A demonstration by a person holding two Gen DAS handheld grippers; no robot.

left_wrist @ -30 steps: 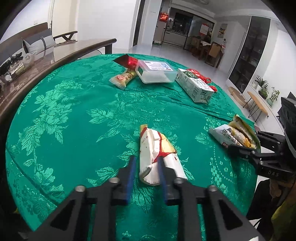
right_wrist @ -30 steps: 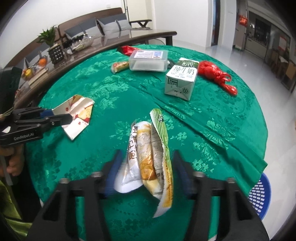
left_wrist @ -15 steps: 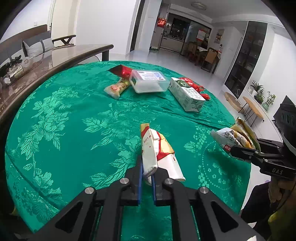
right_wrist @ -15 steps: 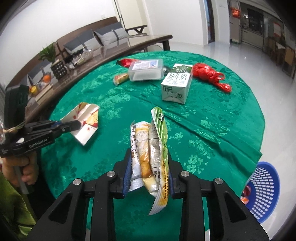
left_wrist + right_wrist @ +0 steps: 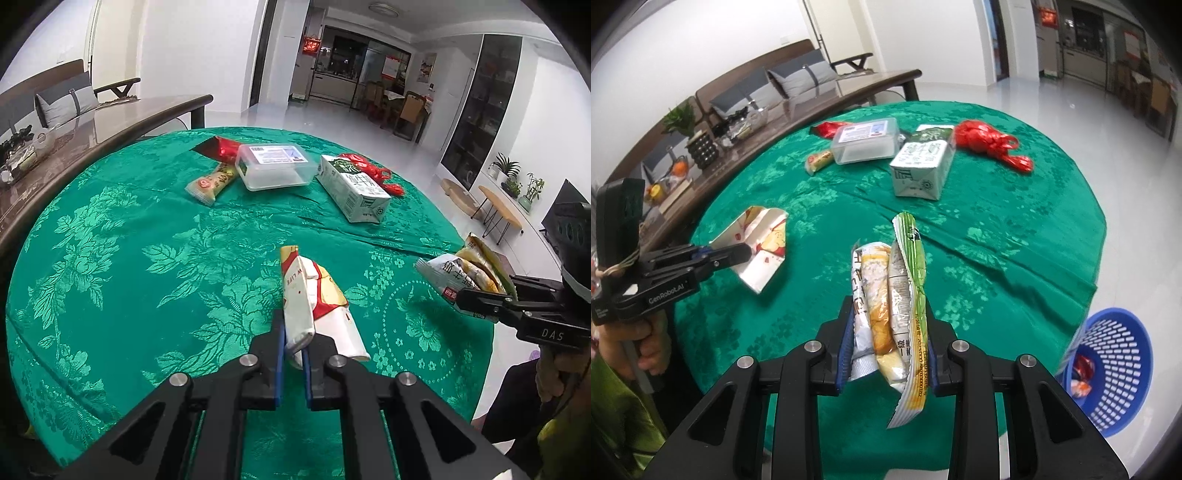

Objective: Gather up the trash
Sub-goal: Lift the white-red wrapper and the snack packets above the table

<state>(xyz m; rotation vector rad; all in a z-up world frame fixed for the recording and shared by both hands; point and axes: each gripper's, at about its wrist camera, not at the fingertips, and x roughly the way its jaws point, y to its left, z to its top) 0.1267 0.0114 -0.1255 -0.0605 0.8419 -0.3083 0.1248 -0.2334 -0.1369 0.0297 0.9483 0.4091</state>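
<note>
Left wrist view: your left gripper (image 5: 292, 345) is clamped narrowly on the near end of a white, red and gold wrapper (image 5: 314, 306), which is lifted off the green tablecloth (image 5: 122, 258). At the right edge, your right gripper (image 5: 480, 301) pinches a bundle of snack bags (image 5: 463, 275). Across the table lie a small yellow snack pack (image 5: 210, 181), a red foil wrapper (image 5: 218, 147), a clear plastic box (image 5: 275, 170), a green-and-white carton (image 5: 352, 188) and a red plastic bag (image 5: 373, 171) just behind the carton.

Right wrist view: your right gripper (image 5: 889, 345) is closed on the snack bags (image 5: 892, 295), which stand upright between its fingers, the lower ends hanging free. At the left, your left gripper (image 5: 738, 254) holds the folded wrapper (image 5: 759, 245) above the cloth. A blue perforated basket (image 5: 1115, 362) stands on the floor beside the table, lower right, with some trash inside it.
</note>
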